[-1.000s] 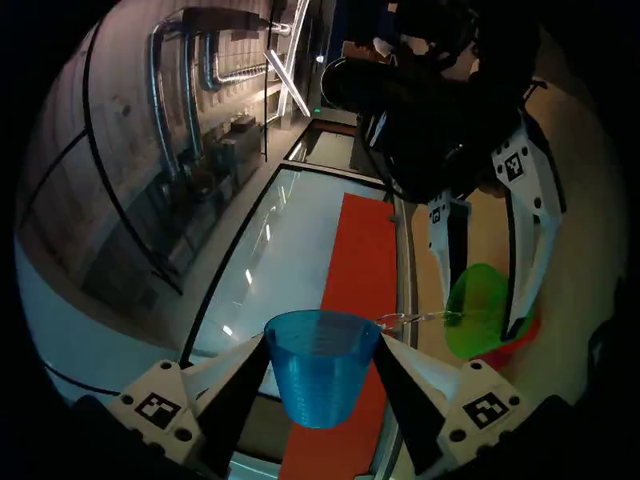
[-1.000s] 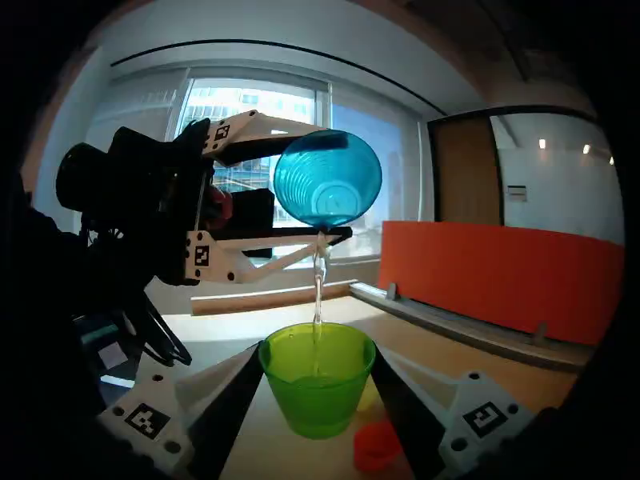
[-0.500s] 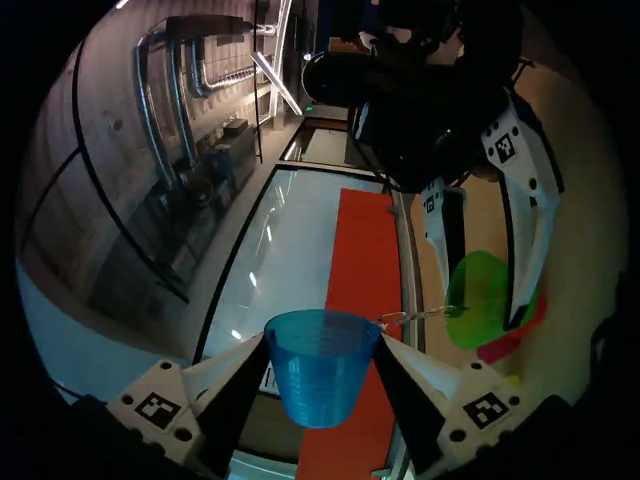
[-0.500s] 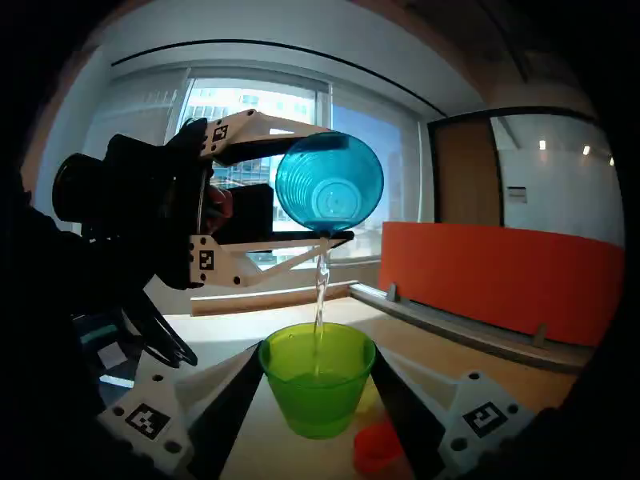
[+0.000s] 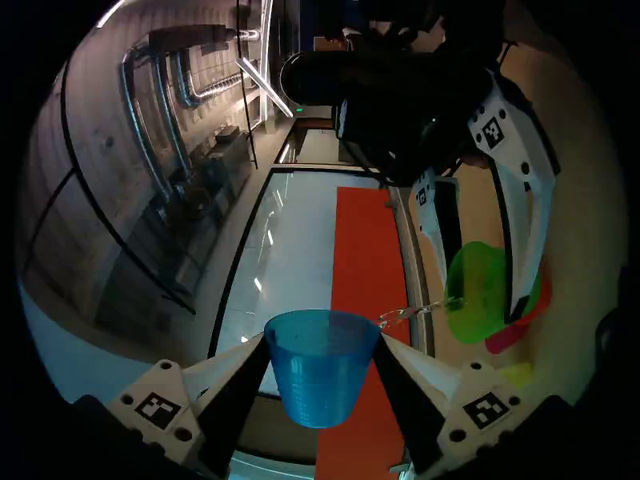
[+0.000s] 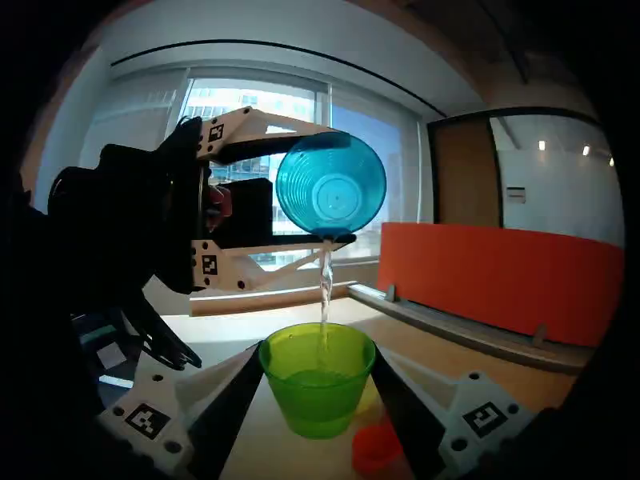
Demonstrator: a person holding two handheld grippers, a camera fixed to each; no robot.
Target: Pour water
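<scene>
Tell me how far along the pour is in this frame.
Done: the left tongs grip the blue cup, tipped above the green cup in the right tongs; the green cup is partly filled. In hand: a thin stream of water runs from the blue rim into the green cup. Left: finishing the pour and righting the blue cup; how much water it holds I cannot tell.

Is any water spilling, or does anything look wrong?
Nothing stands out. The tipped blue cup pours a thin water stream straight into the upright green cup, and I see no puddle on the table beside it.
</scene>
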